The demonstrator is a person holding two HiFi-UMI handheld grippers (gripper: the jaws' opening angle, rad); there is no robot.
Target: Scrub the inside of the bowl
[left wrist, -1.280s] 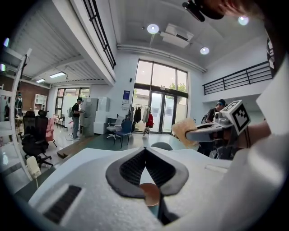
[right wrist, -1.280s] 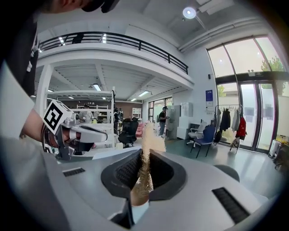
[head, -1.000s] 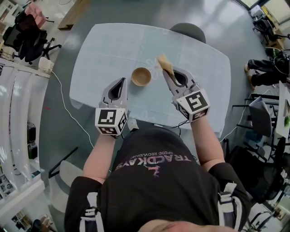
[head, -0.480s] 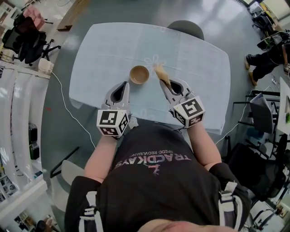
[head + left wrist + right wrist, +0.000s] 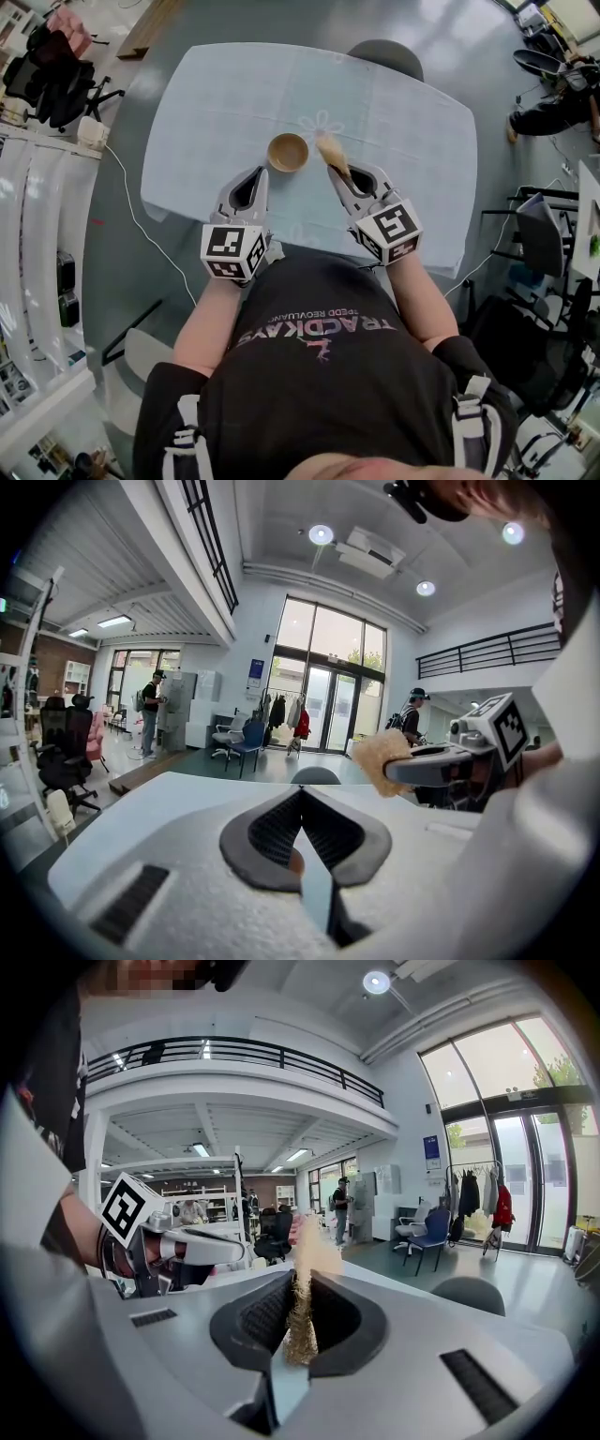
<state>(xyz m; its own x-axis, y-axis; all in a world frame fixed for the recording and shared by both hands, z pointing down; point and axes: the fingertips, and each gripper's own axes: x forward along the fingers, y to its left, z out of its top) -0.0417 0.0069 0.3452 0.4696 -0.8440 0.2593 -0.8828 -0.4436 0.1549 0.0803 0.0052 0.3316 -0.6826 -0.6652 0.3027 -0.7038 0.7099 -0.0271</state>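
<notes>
A small wooden bowl [image 5: 288, 152] stands upright on the pale blue table [image 5: 206, 103], near its middle. My right gripper [image 5: 341, 174] is shut on a tan sponge [image 5: 332, 150], which sticks out past the jaws just right of the bowl without touching it. The same sponge [image 5: 302, 1309] shows pinched between the pads in the right gripper view, and from the side as a tan sponge [image 5: 382, 756] in the left gripper view. My left gripper [image 5: 259, 173] is shut and empty, a little short of the bowl's left side. The jaws hide the bowl in both gripper views.
A grey chair [image 5: 384, 58] is pushed in at the table's far side. Black office chairs [image 5: 56, 75] stand at the left, and a white cable [image 5: 131, 211] runs over the floor. People stand far off in the hall [image 5: 150, 714].
The right gripper with the sponge has come down and back, from beyond the bowl's right to right beside it. The left gripper has sunk slightly. The bowl has not moved.
</notes>
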